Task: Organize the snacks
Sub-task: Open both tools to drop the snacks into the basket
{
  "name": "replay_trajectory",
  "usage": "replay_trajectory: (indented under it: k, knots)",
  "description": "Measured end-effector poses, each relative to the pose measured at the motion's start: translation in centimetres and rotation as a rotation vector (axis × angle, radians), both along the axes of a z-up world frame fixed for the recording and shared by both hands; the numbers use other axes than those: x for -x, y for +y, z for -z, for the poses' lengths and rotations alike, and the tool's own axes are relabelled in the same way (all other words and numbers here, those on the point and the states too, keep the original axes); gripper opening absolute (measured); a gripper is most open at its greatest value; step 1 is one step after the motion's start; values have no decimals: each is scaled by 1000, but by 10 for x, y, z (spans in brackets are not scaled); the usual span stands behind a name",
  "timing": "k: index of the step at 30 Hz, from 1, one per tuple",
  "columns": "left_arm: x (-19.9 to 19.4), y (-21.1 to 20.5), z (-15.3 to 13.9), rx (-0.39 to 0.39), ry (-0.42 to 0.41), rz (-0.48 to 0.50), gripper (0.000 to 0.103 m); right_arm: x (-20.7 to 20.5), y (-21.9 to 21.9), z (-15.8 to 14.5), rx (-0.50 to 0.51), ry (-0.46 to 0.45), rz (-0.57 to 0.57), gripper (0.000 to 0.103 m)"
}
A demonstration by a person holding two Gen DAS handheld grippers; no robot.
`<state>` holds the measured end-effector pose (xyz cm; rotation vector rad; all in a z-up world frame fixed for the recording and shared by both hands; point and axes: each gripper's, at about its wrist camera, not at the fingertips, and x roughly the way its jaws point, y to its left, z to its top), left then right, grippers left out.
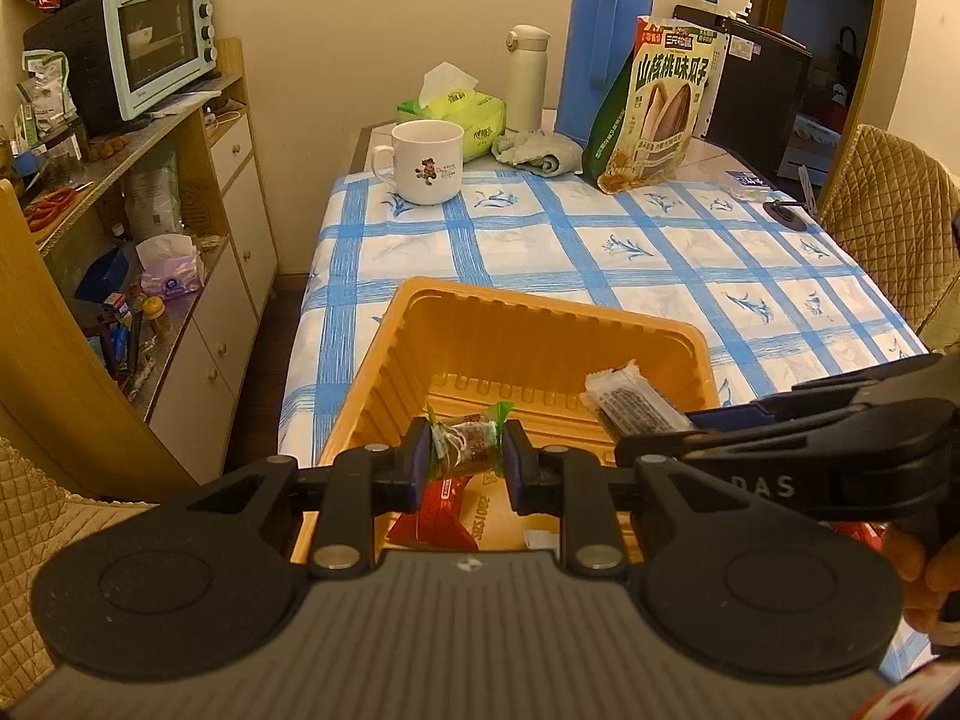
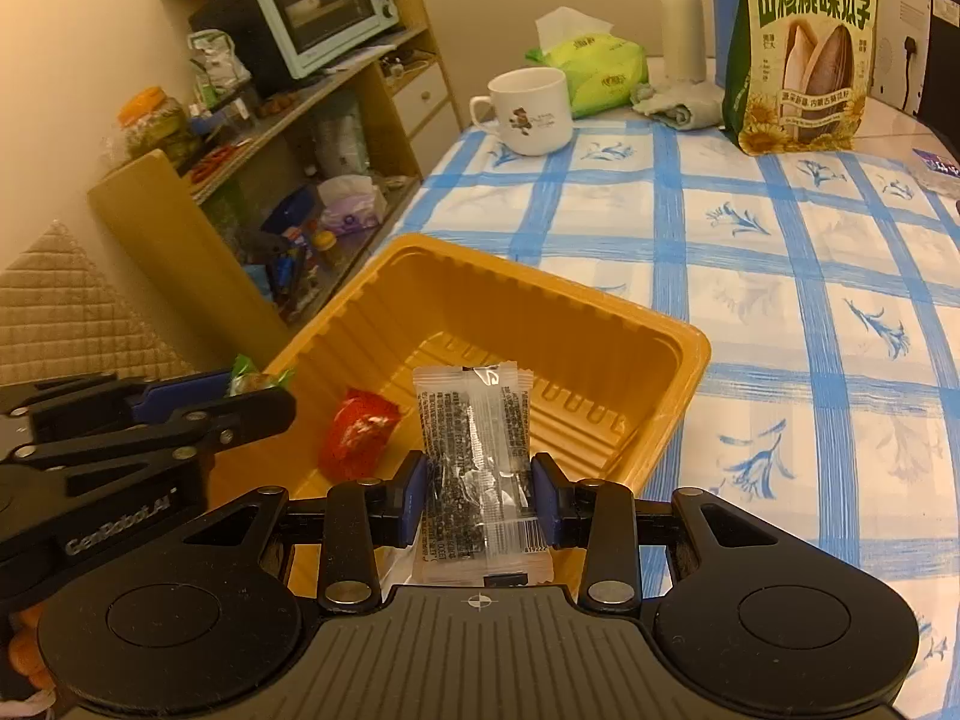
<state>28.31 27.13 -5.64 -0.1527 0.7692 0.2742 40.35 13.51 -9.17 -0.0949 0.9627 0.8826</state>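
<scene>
Fingers on my left gripper (image 1: 467, 461) sit narrow at the bottom centre of its view, pinching a green-wrapped candy (image 1: 465, 441) by its sides. My right gripper (image 2: 478, 501) does the same in its own view, blue pads pressed against a clear packet of dark snack (image 2: 474, 468) that stands upright between them. I see both pieces over the near end of the orange tray (image 1: 543, 330), which fills the lower middle of each frame. Inside the tray, a red-wrapped sweet (image 2: 355, 435) lies toward the lower left. The tray rests on a blue-checked tablecloth (image 2: 780, 276). Farther back, in the upper half, I see a white mug (image 2: 531, 111), a green tissue pack (image 2: 591, 69), a pale flask (image 2: 681, 24) and a sunflower seed bag (image 2: 801, 54). A mint toaster oven (image 2: 327, 3) sits on shelves at the upper left.
</scene>
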Motion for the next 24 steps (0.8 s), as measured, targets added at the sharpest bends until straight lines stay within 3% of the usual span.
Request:
replay_trajectory:
  k: [24]
  knots:
    - [-21,6,11,19,18,28,23,-16,6,3,0,-21,26,38]
